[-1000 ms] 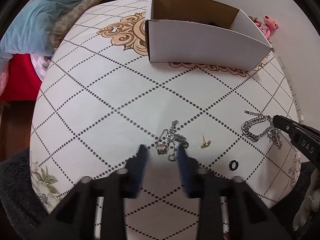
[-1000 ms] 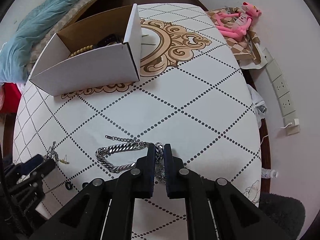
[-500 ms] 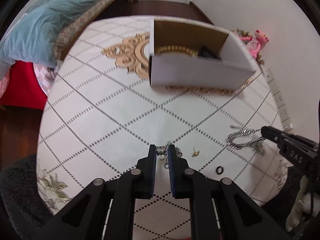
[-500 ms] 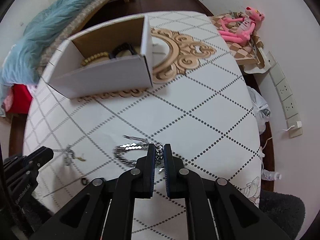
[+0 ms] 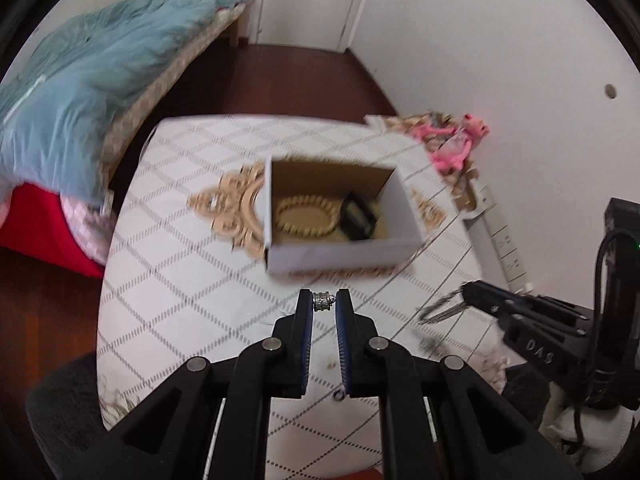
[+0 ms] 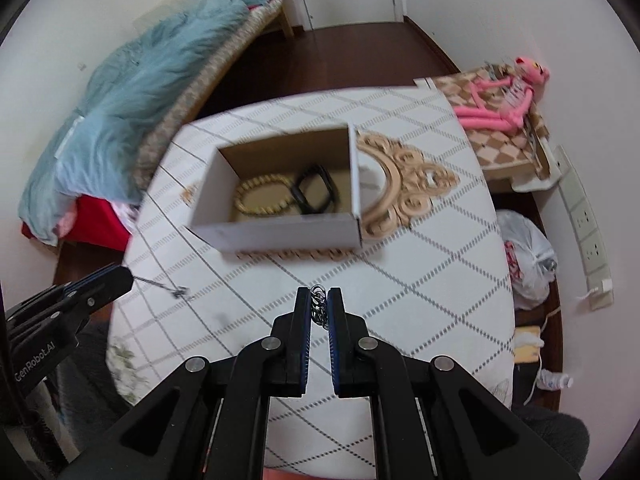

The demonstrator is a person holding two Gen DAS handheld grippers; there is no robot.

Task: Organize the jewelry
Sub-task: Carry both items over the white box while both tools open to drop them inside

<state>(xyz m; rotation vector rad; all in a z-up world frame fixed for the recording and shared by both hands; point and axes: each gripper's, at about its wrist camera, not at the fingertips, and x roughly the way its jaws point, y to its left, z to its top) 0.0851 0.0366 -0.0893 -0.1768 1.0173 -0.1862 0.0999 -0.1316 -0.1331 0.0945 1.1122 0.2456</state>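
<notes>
My left gripper (image 5: pixel 323 303) is shut on a thin silver necklace (image 5: pixel 322 301), held high above the table; its chain hangs out to the side in the right wrist view (image 6: pixel 168 287). My right gripper (image 6: pixel 319 303) is shut on a thick silver chain bracelet (image 6: pixel 319 308), also lifted; it dangles in the left wrist view (image 5: pixel 440 307). An open white cardboard box (image 5: pixel 340 254) (image 6: pixel 280 236) stands on the table ahead of both grippers. It holds a beaded bracelet (image 5: pixel 306 216) (image 6: pixel 262 196) and a black band (image 5: pixel 357 220) (image 6: pixel 314 188).
The oval table has a white diamond-pattern cloth (image 5: pixel 180 288) (image 6: pixel 420 280). A bed with a blue blanket (image 5: pixel 80 92) is at the left. A pink plush toy (image 6: pixel 500 96) lies on a stool at the right. A small item (image 5: pixel 339 394) shows between my left fingers.
Both grippers have risen well above the table with their chains and tilted toward the box, which now shows its inside. The left gripper closed on the necklace one second ago.
</notes>
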